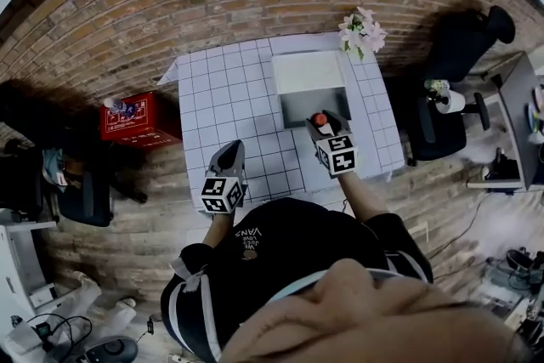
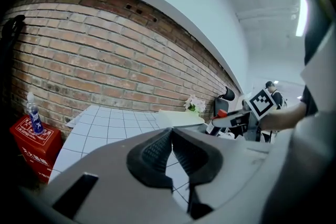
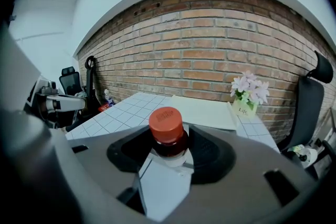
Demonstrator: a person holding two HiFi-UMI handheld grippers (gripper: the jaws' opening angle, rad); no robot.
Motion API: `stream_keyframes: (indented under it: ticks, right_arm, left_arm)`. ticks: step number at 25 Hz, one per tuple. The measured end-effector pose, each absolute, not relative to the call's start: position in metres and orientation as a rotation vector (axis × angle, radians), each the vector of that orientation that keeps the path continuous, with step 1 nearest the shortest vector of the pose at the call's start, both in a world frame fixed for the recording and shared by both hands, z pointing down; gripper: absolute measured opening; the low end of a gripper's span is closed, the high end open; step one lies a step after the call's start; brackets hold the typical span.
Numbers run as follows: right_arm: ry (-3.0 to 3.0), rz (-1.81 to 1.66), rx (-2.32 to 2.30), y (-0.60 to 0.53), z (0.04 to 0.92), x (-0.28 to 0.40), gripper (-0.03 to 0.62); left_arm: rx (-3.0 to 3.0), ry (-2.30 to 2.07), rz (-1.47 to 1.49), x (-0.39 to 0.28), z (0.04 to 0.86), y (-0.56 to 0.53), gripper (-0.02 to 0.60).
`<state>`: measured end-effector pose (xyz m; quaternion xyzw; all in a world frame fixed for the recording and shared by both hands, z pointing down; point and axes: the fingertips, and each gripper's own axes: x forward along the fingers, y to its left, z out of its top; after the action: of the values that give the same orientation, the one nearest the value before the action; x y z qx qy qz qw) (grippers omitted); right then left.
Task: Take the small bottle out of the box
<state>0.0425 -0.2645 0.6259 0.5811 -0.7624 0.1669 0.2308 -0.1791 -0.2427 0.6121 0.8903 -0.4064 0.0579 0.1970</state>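
My right gripper is shut on a small dark bottle with a red cap. In the head view that small bottle sits at the tip of the right gripper, held above the table just in front of the open box. The box's white lid lies flat toward the brick wall. My left gripper hovers over the table's front left with its jaws closed together and nothing between them.
The white gridded table stands against a brick wall. A pot of pale flowers sits at its far right corner. A red crate with a water bottle is on the floor to the left; office chairs are to the right.
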Motion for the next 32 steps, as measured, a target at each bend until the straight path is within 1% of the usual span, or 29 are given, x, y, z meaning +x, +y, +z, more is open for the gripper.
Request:
stream_keyframes:
  ticks: [16,32]
  right_arm:
    - [-2.108,0.490,1.629,-0.186,0.617,0.090,0.210]
    - [-2.128,0.535,1.610,-0.104,0.623,0.114,0.210]
  left_arm:
    - [2.546,-1.104,0.155,-0.119,0.598,-0.195,0.012]
    - [2.551,-1.094,0.171,-0.085,0.601,-0.128,0.012]
